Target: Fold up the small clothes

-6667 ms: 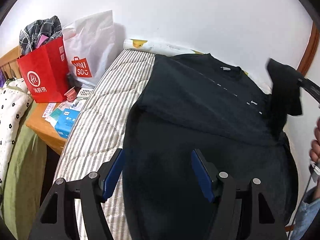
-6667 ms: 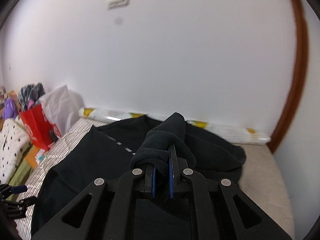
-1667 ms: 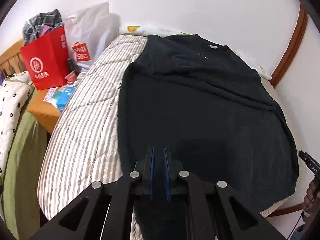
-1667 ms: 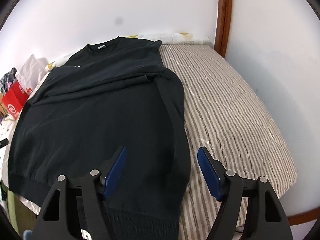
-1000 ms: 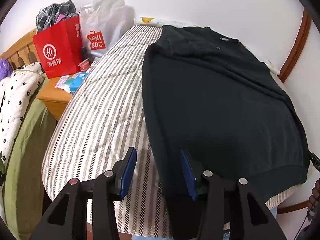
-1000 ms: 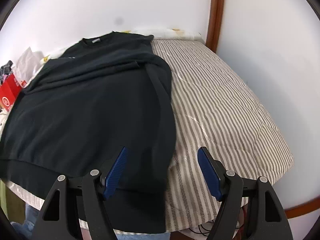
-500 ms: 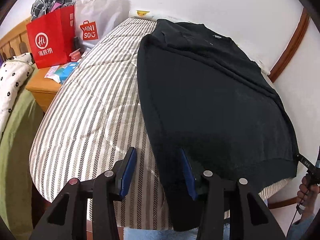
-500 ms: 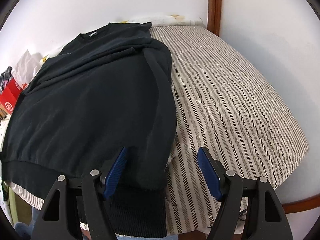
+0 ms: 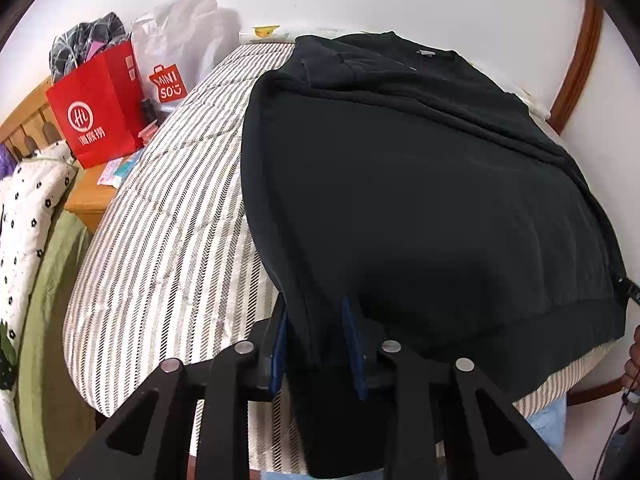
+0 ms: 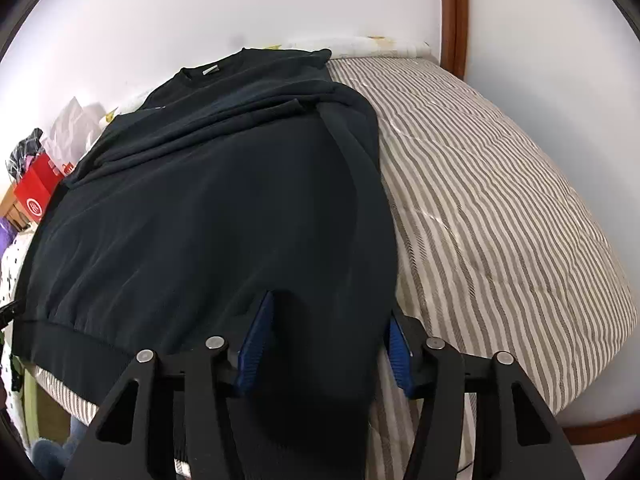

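We see both pairs of jaws, wide apart half a second ago, now narrowing around the sweater [image 9: 420,184] hem at 6 o'clock on the bed [image 9: 168,216]: left hand-held gripper [image 9: 316,344] and right hand-held gripper [image 10: 324,340] remain part-open, not yet clamped; lifting should follow.

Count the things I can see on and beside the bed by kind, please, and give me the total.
Black sweatshirt: 1
Shopping bags: 2, one red bag and one white bag
Striped bed cover: 1
Spotted quilt: 1
Wooden bedside table: 1
Total: 6
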`<state>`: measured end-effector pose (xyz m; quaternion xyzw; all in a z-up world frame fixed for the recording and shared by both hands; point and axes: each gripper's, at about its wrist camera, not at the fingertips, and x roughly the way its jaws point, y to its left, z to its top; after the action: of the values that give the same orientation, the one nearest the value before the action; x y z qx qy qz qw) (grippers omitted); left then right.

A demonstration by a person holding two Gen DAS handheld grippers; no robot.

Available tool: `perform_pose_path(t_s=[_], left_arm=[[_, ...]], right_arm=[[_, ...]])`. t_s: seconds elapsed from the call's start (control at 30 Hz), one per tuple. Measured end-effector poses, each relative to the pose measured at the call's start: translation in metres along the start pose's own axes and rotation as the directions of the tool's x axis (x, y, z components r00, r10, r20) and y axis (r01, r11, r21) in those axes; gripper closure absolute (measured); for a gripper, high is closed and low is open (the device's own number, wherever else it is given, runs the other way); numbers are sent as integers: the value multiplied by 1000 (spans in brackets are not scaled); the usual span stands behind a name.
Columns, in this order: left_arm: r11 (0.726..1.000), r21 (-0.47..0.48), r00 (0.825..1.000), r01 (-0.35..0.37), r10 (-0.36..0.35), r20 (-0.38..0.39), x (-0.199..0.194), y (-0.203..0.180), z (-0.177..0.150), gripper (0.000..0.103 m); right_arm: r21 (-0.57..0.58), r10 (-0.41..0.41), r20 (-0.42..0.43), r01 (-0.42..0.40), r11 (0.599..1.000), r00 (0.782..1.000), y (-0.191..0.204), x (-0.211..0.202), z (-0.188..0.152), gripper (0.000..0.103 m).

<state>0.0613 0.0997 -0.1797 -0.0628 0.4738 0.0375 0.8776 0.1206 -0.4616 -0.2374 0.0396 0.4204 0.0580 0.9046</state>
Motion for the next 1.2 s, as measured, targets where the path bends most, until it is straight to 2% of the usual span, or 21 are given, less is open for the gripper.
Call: perform_pose_path(t_s=[0.07,0.1,0.13,0.17,0.27,0.4,0.47,0.57,0.73,0.93,1.2], left_arm=[[999,-31,1000,12,-12,-2,1,5,3,88],[999,-41,1000,18,-18,-5,1,6,4,92],[998,-51,1000,27,-27,-10,1,9,4,95],[998,-58,999,33,-34,-12,0,11,5,95],[996,-62,998,60,-58,32,-15,14,5,96],[996,-43,992,84,-79,98,-46,15,1,96],[994,-34,990,99,-95,100,-56,16,-3,96],[992,-14,987,126,-124,105,-69,16,-16,96],[992,-15,984,126,-123,128,-72,13,-16,96],[990,-14,971,142,-137,197,-79,9,17,96],[989,-54,956,137,-118,270,-73,11,77,96]], right_arm=[[-4,-15,5,15,1000,1000,3,4,5,66],[2,-34,11,34,999,999,4,5,7,87],[8,-42,14,42,999,999,5,6,9,93],[-5,-42,22,42,999,999,7,5,11,94],[-37,-50,77,53,998,996,7,-11,11,95],[27,35,111,-38,999,993,-19,-38,3,96],[47,63,118,-69,997,991,-27,-48,-1,96],[31,69,132,-74,997,989,-31,-65,-10,96],[7,67,155,-69,998,986,-26,-74,-11,96],[33,96,253,-108,994,963,-15,-89,23,95],[16,72,316,-81,997,946,6,-90,80,95]])
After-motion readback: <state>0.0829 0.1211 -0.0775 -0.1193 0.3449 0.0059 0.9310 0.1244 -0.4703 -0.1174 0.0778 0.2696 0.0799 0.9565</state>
